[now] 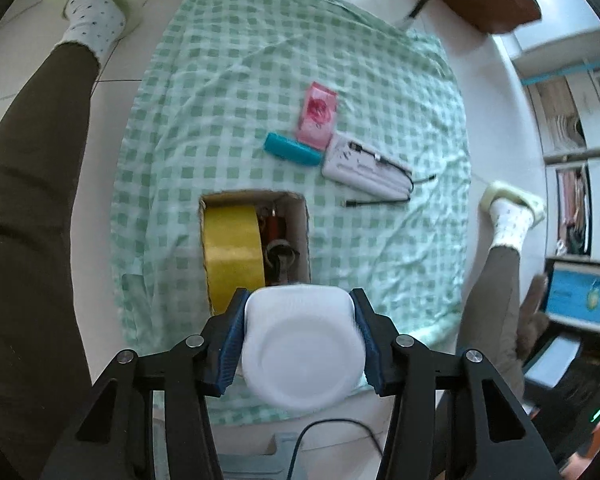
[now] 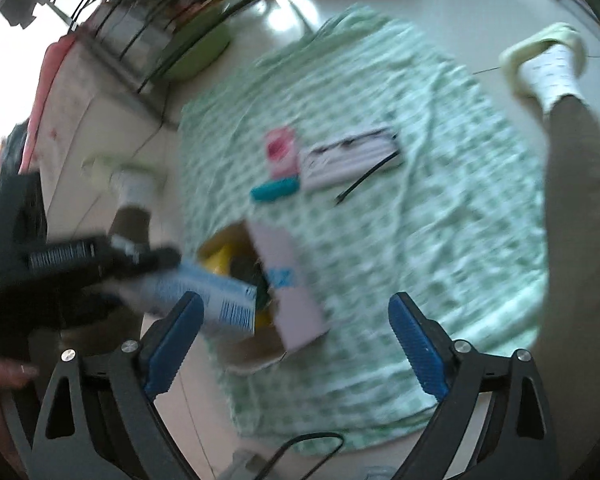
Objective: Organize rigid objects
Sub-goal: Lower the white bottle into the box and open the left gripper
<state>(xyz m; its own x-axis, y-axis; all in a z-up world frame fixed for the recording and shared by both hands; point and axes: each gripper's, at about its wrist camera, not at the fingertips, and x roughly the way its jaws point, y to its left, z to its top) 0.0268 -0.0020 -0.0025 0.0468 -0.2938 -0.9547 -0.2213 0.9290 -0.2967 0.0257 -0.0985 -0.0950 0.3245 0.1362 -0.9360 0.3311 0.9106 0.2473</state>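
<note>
Here, in the left wrist view, a crumpled green-checked cloth [image 1: 300, 80] covers the floor. The left gripper [image 1: 300, 332] clamps a smooth white plastic bottle [image 1: 300, 344] between ribbed blue pads, just above the open cardboard box [image 1: 304, 232], which holds a yellow tape roll [image 1: 232, 248]. Beyond the box lie a pink packet [image 1: 317, 115], a teal case [image 1: 292, 149] and a white power bank [image 1: 366, 168].

In the blurred right wrist view, the right gripper [image 2: 294, 336] is spread wide and empty, hanging over the box [image 2: 296, 288].
</note>
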